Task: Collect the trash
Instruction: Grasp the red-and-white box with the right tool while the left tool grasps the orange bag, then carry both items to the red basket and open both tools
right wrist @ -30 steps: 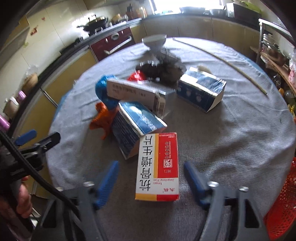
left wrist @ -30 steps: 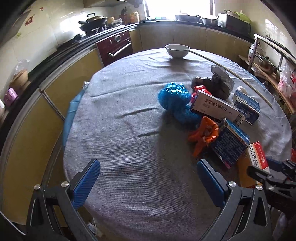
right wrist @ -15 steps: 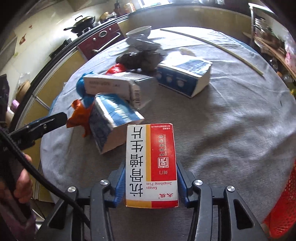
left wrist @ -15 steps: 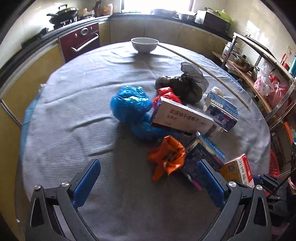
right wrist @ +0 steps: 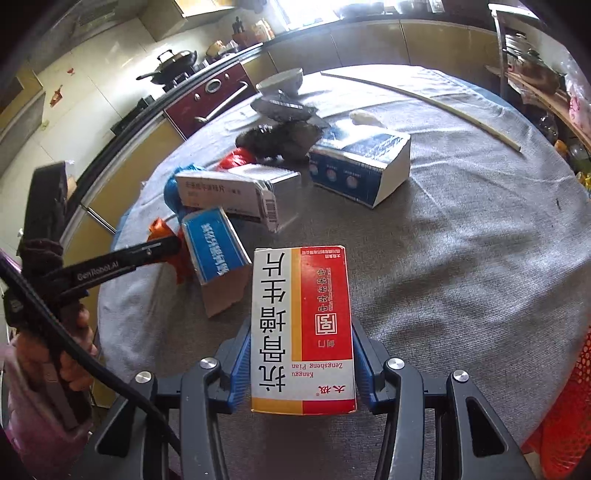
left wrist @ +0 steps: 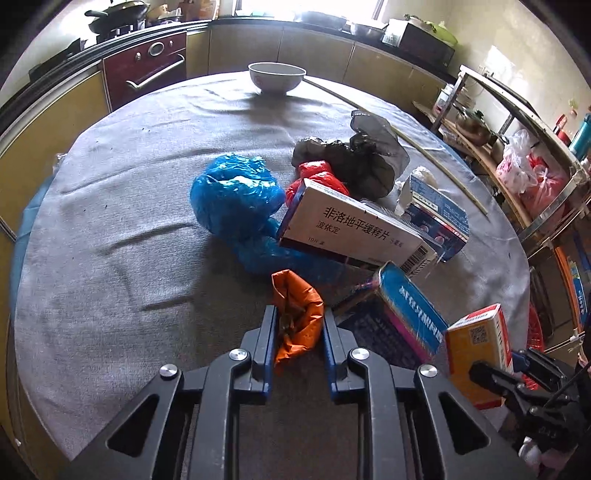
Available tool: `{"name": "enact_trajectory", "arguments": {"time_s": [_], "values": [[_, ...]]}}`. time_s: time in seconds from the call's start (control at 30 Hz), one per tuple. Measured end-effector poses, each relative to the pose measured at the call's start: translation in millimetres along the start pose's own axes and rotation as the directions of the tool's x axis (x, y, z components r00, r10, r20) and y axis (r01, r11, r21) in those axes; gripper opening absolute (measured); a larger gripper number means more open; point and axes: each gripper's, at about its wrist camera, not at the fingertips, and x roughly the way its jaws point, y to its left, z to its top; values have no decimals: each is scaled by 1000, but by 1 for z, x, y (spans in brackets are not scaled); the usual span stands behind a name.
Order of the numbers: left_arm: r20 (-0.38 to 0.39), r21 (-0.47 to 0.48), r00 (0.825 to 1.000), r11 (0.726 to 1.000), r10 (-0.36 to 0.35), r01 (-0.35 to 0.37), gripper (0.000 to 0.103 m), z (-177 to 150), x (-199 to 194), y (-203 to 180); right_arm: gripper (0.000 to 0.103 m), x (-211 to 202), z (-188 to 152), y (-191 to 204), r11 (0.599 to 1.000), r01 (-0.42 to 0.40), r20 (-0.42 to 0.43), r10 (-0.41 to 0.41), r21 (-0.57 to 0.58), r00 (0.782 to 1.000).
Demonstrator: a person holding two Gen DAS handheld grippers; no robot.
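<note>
Daylight pours in from the window (left wrist: 306,5) behind the counter and blows it out white. I see soft shadows on the tablecloth (left wrist: 122,229), sharp focus mid-frame, and heavy fisheye bending with dark corners.

Round table (left wrist: 110,229): bowl (left wrist: 276,76) at the far edge; a long stick (left wrist: 406,138) runs along the far right side. Pile right of centre: crumpled bag (left wrist: 236,195) at left, long box (left wrist: 351,230) leaning on its right side, dark bag (left wrist: 365,162) behind that, open carton (left wrist: 439,218) farthest right. Nearer: wrapper (left wrist: 297,317) between the left gripper's (left wrist: 298,328) fingers, tilted box (left wrist: 402,317) just right of it, upright box (right wrist: 303,328) in the right gripper (right wrist: 301,354) at the near right.
</note>
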Motion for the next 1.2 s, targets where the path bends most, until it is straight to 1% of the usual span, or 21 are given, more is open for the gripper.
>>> {"name": "enact_trajectory", "arguments": {"time_s": [0.2, 0.3, 0.47, 0.57, 0.63, 0.7, 0.8, 0.93, 1.0, 1.1, 1.13, 1.2], "values": [[47, 25, 998, 999, 29, -30, 22, -11, -23, -7, 50, -14, -1, -7, 999, -35, 50, 34, 20, 998], [98, 66, 995, 997, 26, -33, 22, -14, -45, -19, 50, -25, -2, -12, 998, -51, 85, 49, 26, 995], [173, 156, 984, 987, -49, 21, 22, -16, -77, -50, 50, -46, -5, -24, 997, -63, 154, 54, 49, 987], [181, 221, 976, 972, -117, 76, 22, -16, -84, -75, 50, -61, -10, -38, 996, -54, 188, 38, 77, 981], [169, 262, 973, 959, -157, 109, 22, -16, -82, -94, 50, -69, -13, -49, 994, -44, 204, 22, 100, 979], [146, 300, 971, 944, -189, 138, 22, -15, -78, -117, 50, -79, -17, -61, 992, -33, 220, 4, 126, 976], [89, 354, 967, 915, -239, 193, 22, -16, -65, -153, 50, -96, -25, -86, 984, -5, 242, -38, 177, 970], [13, 430, 957, 865, -291, 258, 22, -20, -50, -208, 50, -120, -47, -128, 961, 44, 259, -117, 273, 959], [-28, 476, 948, 830, -316, 291, 22, -25, -41, -239, 50, -132, -60, -153, 940, 62, 261, -156, 335, 953], [-72, 522, 936, 786, -344, 330, 22, -34, -32, -280, 50, -152, -85, -193, 894, 86, 260, -218, 440, 941], [-98, 531, 929, 771, -357, 352, 22, -36, -26, -295, 50, -159, -94, -208, 874, 90, 259, -238, 478, 936], [-135, 538, 919, 752, -369, 381, 22, -40, -17, -318, 50, -168, -109, -228, 844, 100, 256, -271, 527, 928]]}}
